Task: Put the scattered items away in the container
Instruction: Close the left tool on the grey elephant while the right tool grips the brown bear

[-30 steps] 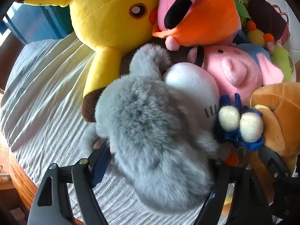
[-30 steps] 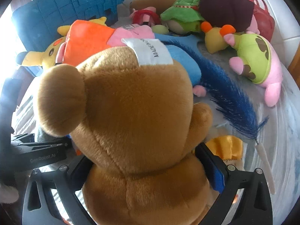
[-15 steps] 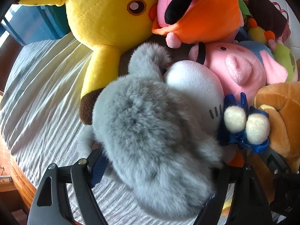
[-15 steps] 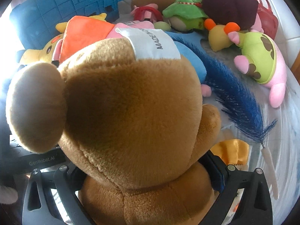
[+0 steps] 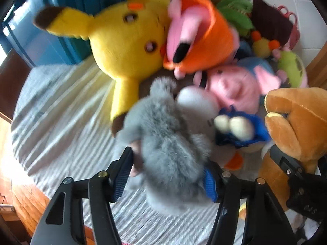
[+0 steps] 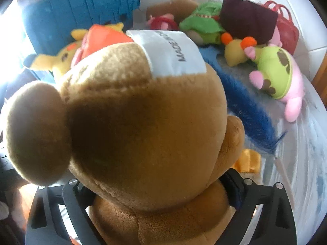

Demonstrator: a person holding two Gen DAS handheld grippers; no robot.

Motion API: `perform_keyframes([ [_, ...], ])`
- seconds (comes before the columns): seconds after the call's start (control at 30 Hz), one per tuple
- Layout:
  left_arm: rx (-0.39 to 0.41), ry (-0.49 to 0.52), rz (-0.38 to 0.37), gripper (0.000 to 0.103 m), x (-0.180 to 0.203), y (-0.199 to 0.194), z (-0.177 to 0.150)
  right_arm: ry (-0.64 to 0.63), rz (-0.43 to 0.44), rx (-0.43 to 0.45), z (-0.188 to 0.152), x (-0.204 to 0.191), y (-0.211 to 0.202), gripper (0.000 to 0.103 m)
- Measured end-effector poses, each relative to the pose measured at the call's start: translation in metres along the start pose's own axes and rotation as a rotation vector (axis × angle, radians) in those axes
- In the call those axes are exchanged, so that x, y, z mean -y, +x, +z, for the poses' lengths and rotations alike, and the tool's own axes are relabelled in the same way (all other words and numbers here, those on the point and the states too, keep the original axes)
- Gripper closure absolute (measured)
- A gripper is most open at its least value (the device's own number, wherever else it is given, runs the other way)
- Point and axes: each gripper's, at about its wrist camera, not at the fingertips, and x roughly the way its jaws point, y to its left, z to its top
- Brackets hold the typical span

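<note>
Left gripper (image 5: 167,175): jaws closing, pads pinching grey plush (image 5: 169,153) above striped cloth (image 5: 61,112). Right gripper (image 6: 155,192): jaws closing, squeezing brown bear (image 6: 143,122). Blue basket (image 6: 81,20) at 11 o'clock beyond bear. Yellow plush (image 5: 126,47) at 12 o'clock of grey plush.

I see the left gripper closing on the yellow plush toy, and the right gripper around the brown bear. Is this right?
Not quite: in the left wrist view the left gripper is closing on the grey furry toy; the yellow plush lies untouched behind. The right gripper is closing around the brown bear.
</note>
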Motion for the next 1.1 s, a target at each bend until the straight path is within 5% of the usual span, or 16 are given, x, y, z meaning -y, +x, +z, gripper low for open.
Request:
perform_keyframes([
  [0.2, 0.120, 0.023, -0.014, 0.042, -0.003, -0.064, 0.000, -0.009, 0.007, 0.084, 0.013, -0.007, -0.037, 0.008],
  [0.4, 0.118, -0.029, -0.036, 0.042, -0.028, -0.083, 0.002, -0.014, 0.010, 0.141, 0.029, -0.015, -0.062, 0.016],
  [0.57, 0.050, -0.075, -0.058, 0.039, -0.023, -0.056, -0.004, 0.001, -0.014, 0.091, 0.025, -0.007, -0.051, 0.017],
  [0.83, -0.055, -0.069, -0.013, 0.003, -0.012, 0.004, 0.005, 0.036, -0.025, 0.015, 0.004, 0.010, -0.032, 0.017],
  [1.0, -0.177, -0.078, 0.052, 0.003, -0.013, 0.056, -0.005, 0.032, -0.007, -0.033, 0.003, 0.017, -0.007, 0.017],
  [1.1, -0.153, -0.055, 0.100, 0.003, -0.010, 0.064, -0.007, 0.027, -0.009, -0.053, 0.002, 0.018, 0.006, 0.017],
])
